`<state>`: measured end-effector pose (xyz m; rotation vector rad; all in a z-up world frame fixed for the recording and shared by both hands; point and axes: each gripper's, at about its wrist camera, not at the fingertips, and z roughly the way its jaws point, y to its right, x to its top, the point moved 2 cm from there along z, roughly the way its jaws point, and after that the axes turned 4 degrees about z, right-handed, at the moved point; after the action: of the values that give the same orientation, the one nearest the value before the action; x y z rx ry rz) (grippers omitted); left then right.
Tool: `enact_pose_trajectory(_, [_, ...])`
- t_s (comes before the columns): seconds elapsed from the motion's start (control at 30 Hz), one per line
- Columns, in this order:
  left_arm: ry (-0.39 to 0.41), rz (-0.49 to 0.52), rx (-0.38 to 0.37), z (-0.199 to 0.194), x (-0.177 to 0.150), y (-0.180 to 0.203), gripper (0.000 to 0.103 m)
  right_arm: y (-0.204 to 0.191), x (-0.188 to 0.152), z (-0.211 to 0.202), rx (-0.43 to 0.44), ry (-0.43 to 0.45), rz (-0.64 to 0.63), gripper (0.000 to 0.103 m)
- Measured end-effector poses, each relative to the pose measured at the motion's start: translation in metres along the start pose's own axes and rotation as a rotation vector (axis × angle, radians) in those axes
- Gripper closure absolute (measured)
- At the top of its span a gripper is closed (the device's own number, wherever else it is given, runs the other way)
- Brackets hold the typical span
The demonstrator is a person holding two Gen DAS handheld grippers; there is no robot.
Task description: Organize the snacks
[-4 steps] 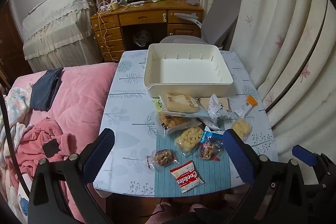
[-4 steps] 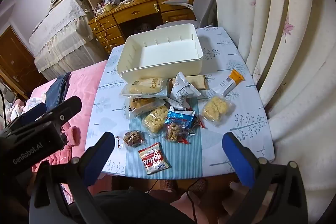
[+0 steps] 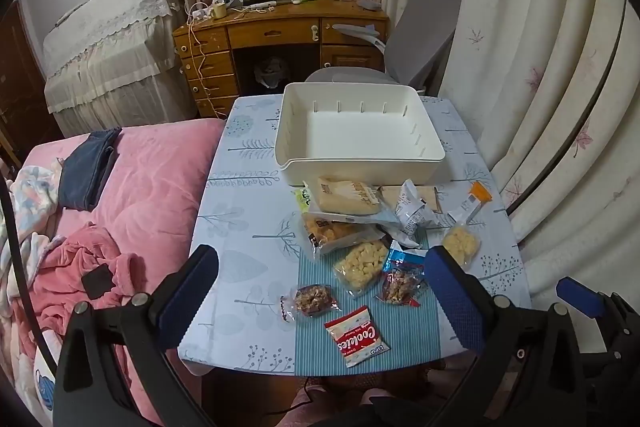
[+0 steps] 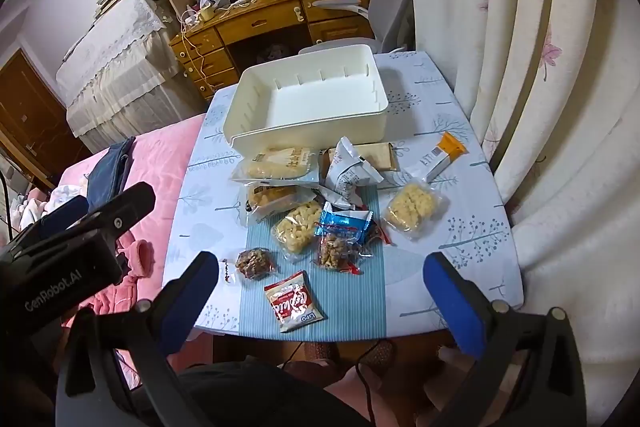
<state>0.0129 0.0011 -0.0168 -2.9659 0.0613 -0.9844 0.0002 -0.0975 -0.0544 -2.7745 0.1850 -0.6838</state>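
Observation:
An empty white bin (image 3: 360,131) (image 4: 308,103) stands at the far side of a small table. In front of it lie several snack packs: a red-and-white cookies packet (image 3: 357,336) (image 4: 293,301) nearest me, a dark nut cluster pack (image 3: 312,301) (image 4: 253,261), a clear bag of pale puffs (image 3: 362,267) (image 4: 296,231), a blue-topped nut bag (image 3: 401,281) (image 4: 342,241), and an orange-tipped bar (image 3: 472,201) (image 4: 440,157). My left gripper (image 3: 320,283) hangs open above the table's near edge, holding nothing. My right gripper (image 4: 320,287) is open and empty too.
A pink-covered bed (image 3: 132,211) borders the table (image 3: 248,203) on the left; cream curtains (image 3: 540,67) hang close on the right. A grey office chair (image 3: 420,39) and a wooden desk (image 3: 280,31) stand behind the bin. The left gripper's body (image 4: 60,259) shows in the right wrist view.

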Motion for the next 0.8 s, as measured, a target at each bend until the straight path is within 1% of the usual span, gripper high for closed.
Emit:
enact_pose_trajectory(0.3, [-0.005,-0.004,-0.001,0.012,0.003,0.000,0.001,0.001,0.000,0.001,-0.001,0.000,-0.002,0.000])
enact_pose_trajectory(0.33, [0.003,-0.003,0.002,0.005,-0.001,0.003,0.001,0.001,0.000,0.001,-0.002,0.000,-0.001,0.000])
enact_pose_trajectory(0.8, [0.001,0.000,0.003,0.003,0.000,0.007,0.001,0.005,0.001,0.001,0.002,-0.001,-0.003,0.000])
